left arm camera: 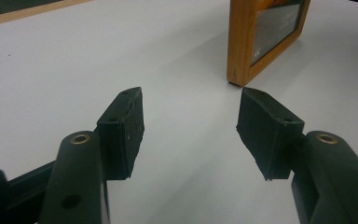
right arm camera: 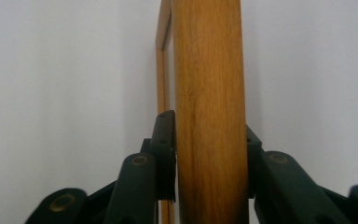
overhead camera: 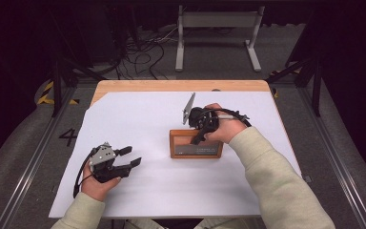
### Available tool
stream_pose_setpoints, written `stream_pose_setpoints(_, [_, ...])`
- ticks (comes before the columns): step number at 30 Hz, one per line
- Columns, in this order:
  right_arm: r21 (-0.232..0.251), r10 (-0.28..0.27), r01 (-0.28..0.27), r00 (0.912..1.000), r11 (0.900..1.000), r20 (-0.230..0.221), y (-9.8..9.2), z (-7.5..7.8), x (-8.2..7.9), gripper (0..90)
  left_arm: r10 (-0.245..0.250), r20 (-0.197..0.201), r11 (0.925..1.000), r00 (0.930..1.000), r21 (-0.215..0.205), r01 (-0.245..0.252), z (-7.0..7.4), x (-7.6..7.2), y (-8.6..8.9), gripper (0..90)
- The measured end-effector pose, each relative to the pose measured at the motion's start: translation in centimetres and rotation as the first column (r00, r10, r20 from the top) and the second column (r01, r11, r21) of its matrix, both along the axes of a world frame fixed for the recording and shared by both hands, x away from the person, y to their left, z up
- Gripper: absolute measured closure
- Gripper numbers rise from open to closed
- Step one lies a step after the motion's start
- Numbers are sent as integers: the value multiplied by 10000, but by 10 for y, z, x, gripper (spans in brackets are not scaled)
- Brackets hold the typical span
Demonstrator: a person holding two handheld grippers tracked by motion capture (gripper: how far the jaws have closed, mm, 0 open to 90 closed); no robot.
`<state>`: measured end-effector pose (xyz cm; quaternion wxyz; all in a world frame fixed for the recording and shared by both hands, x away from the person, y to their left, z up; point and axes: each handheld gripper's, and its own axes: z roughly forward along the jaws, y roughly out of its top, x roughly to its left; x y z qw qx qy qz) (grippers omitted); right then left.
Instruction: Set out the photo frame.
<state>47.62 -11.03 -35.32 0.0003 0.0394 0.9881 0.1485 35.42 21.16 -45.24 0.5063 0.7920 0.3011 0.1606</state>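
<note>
- Right gripper is straddling the top rail of a wooden picture frame, which is standing on its long edge on the white sheet covering the desk, right of the middle and nearer the far edge than the near one.
- Seen from the right gripper view, the two black jaws are flanking the rail of the wooden picture frame; the left pad is sitting just shy of the wood, so the hold is reading as slack rather than clenched.
- Left gripper is resting near the desk's near-left corner, jaws spread wide with nothing between them (in its own view the frame's corner is showing well ahead of the pads).
- Risk, as a judgement: with the hold this loose, the frame could be tipping onto its face or back once the jaws are clearing it, since it is balancing on a narrow edge; a sideways nudge from a retreating pad would be enough.
- Materials: the frame is warm, varnished wood with a rounded, smooth-grained rail and a dark glossy pane; the sheet is matt white; the pads are matt black blocks.
</note>
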Motion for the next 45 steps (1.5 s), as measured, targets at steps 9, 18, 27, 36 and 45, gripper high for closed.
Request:
stream_pose_setpoints(9, [62, -965, 963, 9933, 9953, 635, -2, -5, 7, 429, -5, -6, 10000, 10000, -19, 5, 0, 0, 0, 415])
stream_pose_setpoints(18, [556, -1795, 1739, 9760, 9832, 1230, -11, -7, 10, 210, -33, 39, 10000, 10000, 31, 33, 0, 1, 0, 415])
stream_pose_setpoints(27, [1035, -2021, 1893, 9706, 9764, 1306, -22, 0, 2, 194, 84, -15, 10000, 10000, 21, -83, 0, -1, 2, 409])
stream_pose_setpoints(36, [2140, -2658, 2289, 9501, 9496, 1631, -53, 22, -15, 177, 141, -61, 9999, 9999, 4, -141, 0, -2, 3, 404])
stream_pose_setpoints(45, [3098, -3440, 2791, 9218, 9089, 1787, -90, 34, -37, 176, 600, 241, 9981, 9979, 106, -603, 4, 0, 4, 464])
